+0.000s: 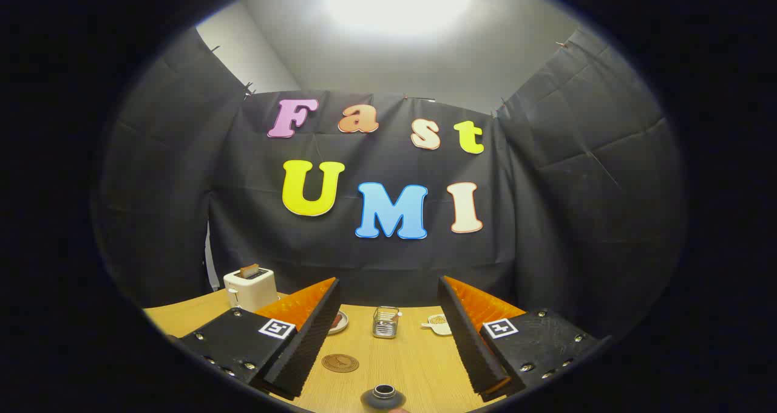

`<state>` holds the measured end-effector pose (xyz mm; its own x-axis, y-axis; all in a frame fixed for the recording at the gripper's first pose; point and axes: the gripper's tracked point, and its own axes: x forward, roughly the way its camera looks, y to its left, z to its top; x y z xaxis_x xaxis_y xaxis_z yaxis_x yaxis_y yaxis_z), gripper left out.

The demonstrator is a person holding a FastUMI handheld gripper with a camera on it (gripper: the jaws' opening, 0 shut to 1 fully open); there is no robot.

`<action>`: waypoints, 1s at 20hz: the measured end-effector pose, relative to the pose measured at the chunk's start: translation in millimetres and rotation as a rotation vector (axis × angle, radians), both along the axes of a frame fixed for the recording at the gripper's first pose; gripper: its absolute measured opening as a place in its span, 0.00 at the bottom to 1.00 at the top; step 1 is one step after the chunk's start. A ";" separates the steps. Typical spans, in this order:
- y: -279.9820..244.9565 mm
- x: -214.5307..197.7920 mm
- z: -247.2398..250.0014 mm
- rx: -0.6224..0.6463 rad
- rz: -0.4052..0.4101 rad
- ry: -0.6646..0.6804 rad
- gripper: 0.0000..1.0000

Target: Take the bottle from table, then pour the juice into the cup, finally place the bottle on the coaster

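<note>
My gripper (388,340) is open, its two fingers spread wide over a wooden table (413,364). A dark bottle (383,397) with an open round mouth stands low between the fingers, close to me, touching neither. Beyond it, near the left finger, a round brown coaster (340,363) lies flat on the table. Farther ahead, between the fingers, stands a clear glass cup (386,322) with a handle.
A white toaster (250,287) with a slice in it stands at the table's back left. A small plate (337,322) lies partly behind the left finger. A small white dish (438,324) sits right of the cup. Black cloth walls close the booth.
</note>
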<state>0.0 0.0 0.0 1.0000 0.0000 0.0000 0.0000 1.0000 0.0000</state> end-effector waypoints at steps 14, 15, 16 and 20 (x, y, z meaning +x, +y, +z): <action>6.1 -7.3 4.7 0.017 0.015 -0.049 0.97; 5.0 -7.0 4.6 0.014 0.013 -0.051 0.97; 4.4 -6.4 4.3 0.009 0.013 -0.054 0.97; 0.7 -5.9 -1.0 0.009 0.003 -0.063 0.97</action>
